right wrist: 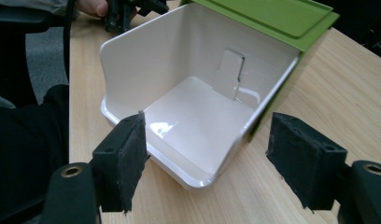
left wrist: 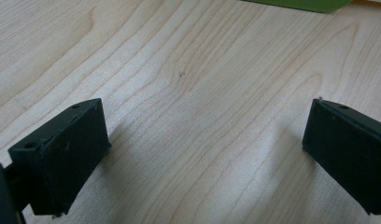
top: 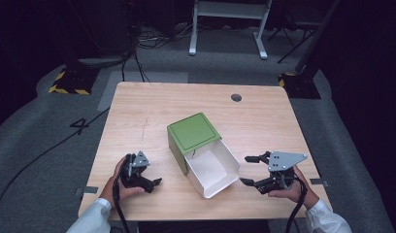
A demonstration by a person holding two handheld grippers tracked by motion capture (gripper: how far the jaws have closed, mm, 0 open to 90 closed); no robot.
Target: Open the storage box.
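Resting mid-table [top: 138, 104], a green box [top: 192, 130] has its white drawer [top: 213, 171] pulled out toward the person, empty inside. Just right of the drawer, the right gripper [top: 248, 170] faces it with jaws spread wide. Well left of the box, the left gripper [top: 155, 182] sits low over bare wood, jaws spread.
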